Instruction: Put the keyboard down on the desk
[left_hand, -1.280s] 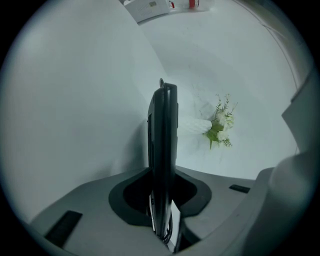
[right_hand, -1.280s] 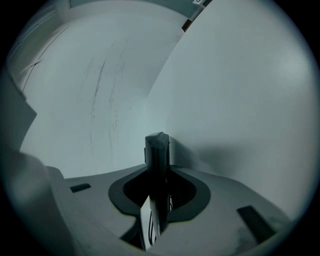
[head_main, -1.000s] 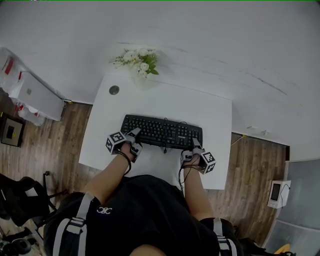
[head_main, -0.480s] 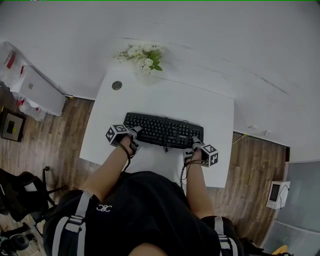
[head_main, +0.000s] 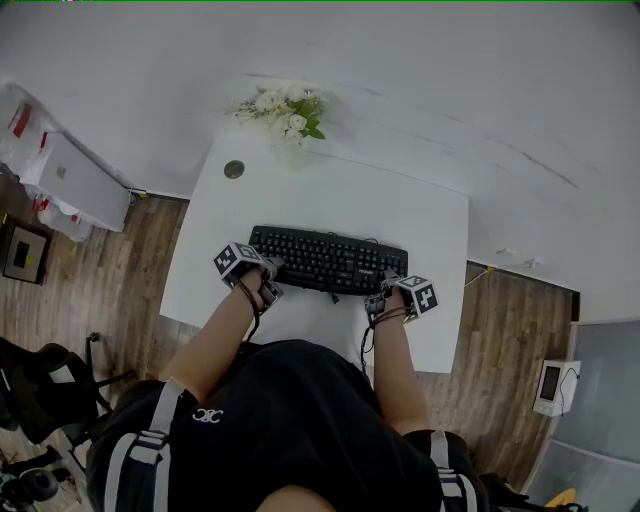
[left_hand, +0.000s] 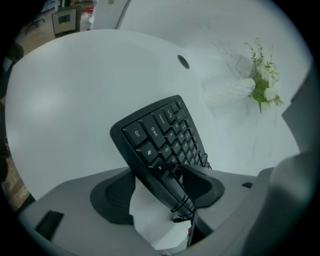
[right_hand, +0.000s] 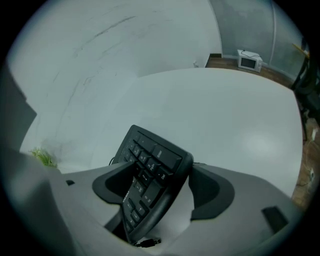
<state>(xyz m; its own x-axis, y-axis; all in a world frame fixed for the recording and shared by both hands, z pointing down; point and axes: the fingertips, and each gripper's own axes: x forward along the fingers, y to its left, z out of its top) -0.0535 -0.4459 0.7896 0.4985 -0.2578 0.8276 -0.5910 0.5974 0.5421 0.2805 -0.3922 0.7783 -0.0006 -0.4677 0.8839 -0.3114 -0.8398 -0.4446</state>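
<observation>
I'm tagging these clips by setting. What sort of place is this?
Probably a small office or study: a white rectangular desk, a black computer keyboard on it, white flowers at its back edge, and a wood-plank floor.

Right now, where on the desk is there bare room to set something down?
Widest bare patch: desk between keyboard and flowers, right of the round hole. A narrower strip lies between keyboard and the right edge. Crowded at the near edge: left tool and right tool, jaws opening, straddle the keyboard's ends.
</observation>
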